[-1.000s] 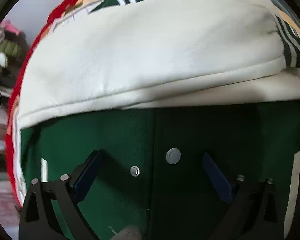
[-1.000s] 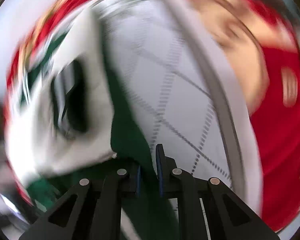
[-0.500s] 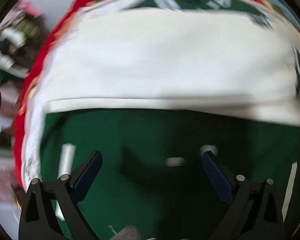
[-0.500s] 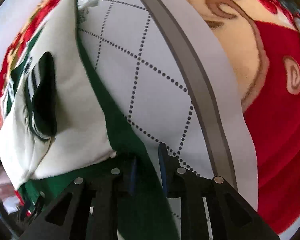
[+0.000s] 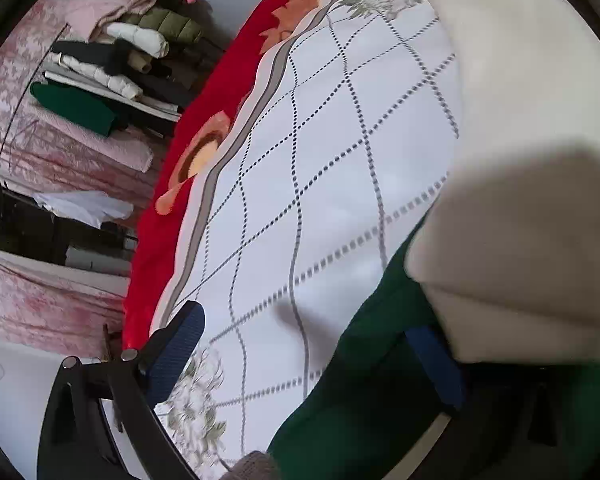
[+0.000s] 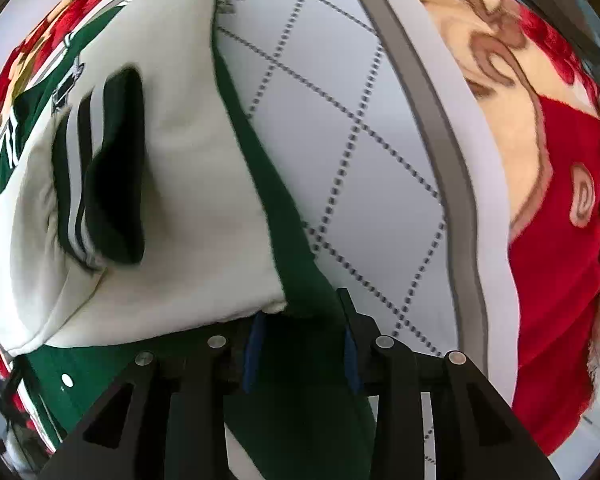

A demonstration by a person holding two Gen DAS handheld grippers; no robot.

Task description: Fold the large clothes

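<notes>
The green jacket (image 6: 300, 392) with cream sleeves lay on the quilted bedspread (image 5: 320, 168), and the fold looked well under way: one cream sleeve (image 6: 172, 200) was already laid across the green body, its striped cuff (image 6: 100, 168) resting on top. By my reckoning the body itself still had to be doubled over and squared, so call it a middle stage.

The right gripper (image 6: 300, 344) pointed down over the near green edge, and its jaws had just been opening. The green cloth sat between the blue pads, and the pads stood apart with no squeeze on it that I could make out, so I judged it a release.

The left gripper (image 5: 312, 352) stood wide open at the jacket's left edge. One pad hung over bare bedspread, the other lay against the green cloth under the cream sleeve, gripping nothing.

A pile of folded clothes (image 5: 120, 60) waited far left.
</notes>
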